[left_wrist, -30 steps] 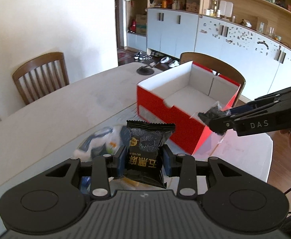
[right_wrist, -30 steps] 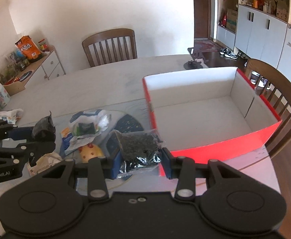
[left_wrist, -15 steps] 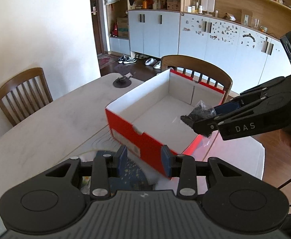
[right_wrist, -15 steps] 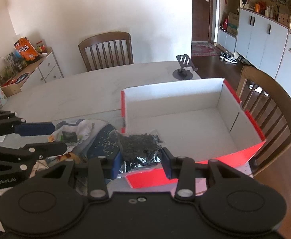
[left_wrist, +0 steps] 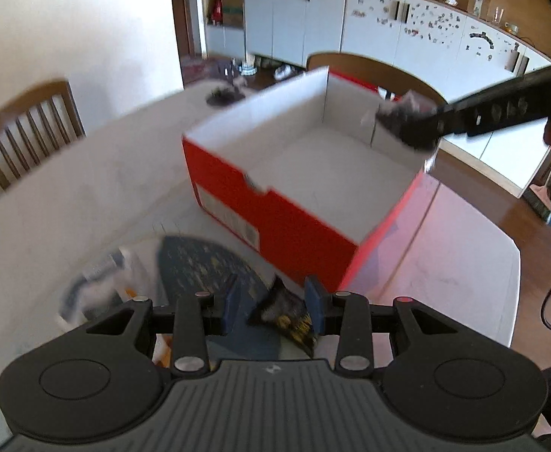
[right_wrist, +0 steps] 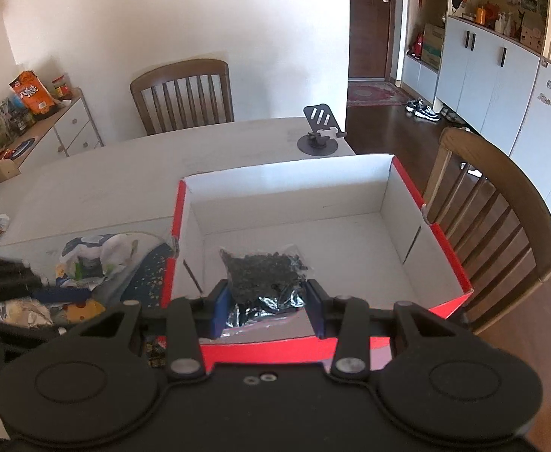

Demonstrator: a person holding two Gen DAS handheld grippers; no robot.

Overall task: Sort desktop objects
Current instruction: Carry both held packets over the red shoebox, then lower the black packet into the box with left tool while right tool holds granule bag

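Both jaws grip: your right gripper holds the clear bag of dark bits over the red box, left gripper pinches the black packet by one edge just outside it, so it may slip out.

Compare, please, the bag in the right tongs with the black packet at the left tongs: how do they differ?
The clear bag shows dark crumbs through its film; the black packet is opaque with yellow print. The clear bag is pinched in the right tongs over the open red box; the black packet is outside the box, between the left tongs, gripped or not I cannot tell. Both are small soft pouches.
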